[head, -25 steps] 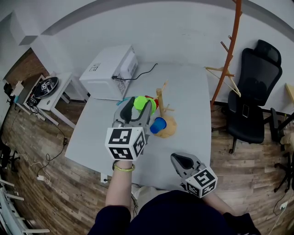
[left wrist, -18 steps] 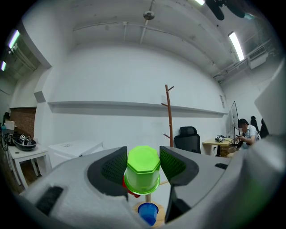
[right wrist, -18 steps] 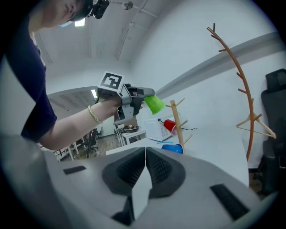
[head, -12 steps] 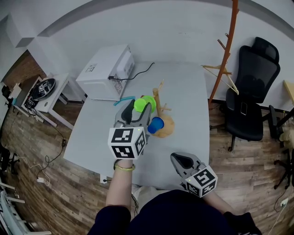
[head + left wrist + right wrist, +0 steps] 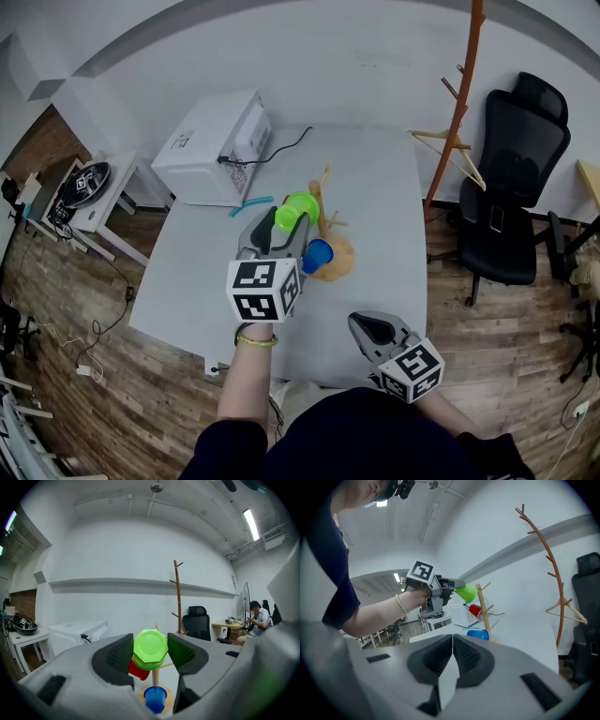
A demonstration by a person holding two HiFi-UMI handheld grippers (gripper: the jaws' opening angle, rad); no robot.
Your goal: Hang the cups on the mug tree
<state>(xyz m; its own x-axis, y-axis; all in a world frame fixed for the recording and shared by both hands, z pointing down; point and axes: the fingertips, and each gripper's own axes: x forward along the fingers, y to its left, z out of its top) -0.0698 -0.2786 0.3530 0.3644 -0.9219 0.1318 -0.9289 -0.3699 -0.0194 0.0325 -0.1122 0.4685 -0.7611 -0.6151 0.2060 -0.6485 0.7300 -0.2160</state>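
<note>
The left tool (image 5: 151, 652), clamped on the green cup (image 5: 298, 208), was seen just beside the mug tree (image 5: 484, 613); the cup was judged best eased squarely onto a free peg (image 5: 486, 587).

open table (image 5: 389, 197) right of the mug tree (image 5: 341, 254); white box (image 5: 211, 150) and cable (image 5: 292, 148) crowd the left.

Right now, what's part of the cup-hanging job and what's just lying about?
Job: green cup in the left tongs, red cup, blue cup, mug tree.
Lying about: white machine, coat stand, office chair.
</note>
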